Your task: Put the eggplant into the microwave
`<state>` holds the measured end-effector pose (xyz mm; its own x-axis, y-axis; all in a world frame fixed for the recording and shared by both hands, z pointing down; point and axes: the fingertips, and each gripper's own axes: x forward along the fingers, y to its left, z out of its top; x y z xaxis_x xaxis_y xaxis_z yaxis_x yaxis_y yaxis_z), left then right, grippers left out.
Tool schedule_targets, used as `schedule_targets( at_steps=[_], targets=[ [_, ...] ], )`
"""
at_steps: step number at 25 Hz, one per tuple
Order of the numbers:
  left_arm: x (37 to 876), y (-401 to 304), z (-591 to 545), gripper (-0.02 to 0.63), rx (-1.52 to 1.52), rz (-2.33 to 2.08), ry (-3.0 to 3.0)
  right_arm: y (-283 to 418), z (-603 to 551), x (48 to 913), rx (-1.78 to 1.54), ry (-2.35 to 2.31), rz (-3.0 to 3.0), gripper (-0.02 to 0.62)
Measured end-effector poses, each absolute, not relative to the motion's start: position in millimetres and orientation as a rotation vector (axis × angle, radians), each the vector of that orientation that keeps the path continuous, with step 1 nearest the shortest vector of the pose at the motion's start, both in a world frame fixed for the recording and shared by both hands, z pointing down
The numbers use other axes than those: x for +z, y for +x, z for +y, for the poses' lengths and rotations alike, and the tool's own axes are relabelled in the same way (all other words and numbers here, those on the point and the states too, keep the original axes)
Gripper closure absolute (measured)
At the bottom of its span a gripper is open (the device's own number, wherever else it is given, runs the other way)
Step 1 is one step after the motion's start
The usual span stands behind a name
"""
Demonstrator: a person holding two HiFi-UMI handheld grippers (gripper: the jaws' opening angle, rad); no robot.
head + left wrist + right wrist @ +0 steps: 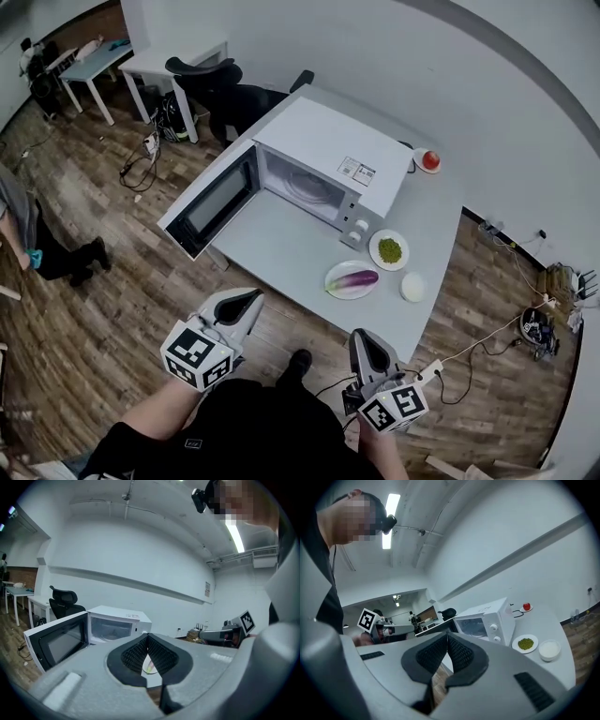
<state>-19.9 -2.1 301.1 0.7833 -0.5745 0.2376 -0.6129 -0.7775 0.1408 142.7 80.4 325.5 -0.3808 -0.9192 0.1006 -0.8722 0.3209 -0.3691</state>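
A purple eggplant (353, 278) lies on a white plate (335, 287) near the front of the grey table (281, 246). Behind it stands the white microwave (328, 169), its door (212, 201) swung wide open to the left and its cavity empty. Both grippers hang short of the table's near edge, over the floor. My left gripper (251, 298) is shut with nothing in it, and so is my right gripper (362, 338). In the left gripper view the plate (149, 666) shows just past the closed jaws, with the microwave (117, 625) beyond. The right gripper view shows the microwave (487, 620) too.
A plate of green food (389, 250) and a white bowl (412, 287) sit right of the eggplant's plate. A red fruit on a saucer (429, 160) sits behind the microwave. An office chair (220, 84) and desks stand at the far side. Cables run over the wooden floor (487, 337).
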Motion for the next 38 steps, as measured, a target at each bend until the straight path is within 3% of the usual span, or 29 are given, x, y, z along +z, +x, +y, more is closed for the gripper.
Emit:
schedule_targets(
  at_steps=[38],
  targets=[
    [427.4,68.1,-101.8,0.598,0.395,-0.802,2.725,212.5,-40.8,474.2,-0.653,-1.919,2.634,0.578]
  ],
)
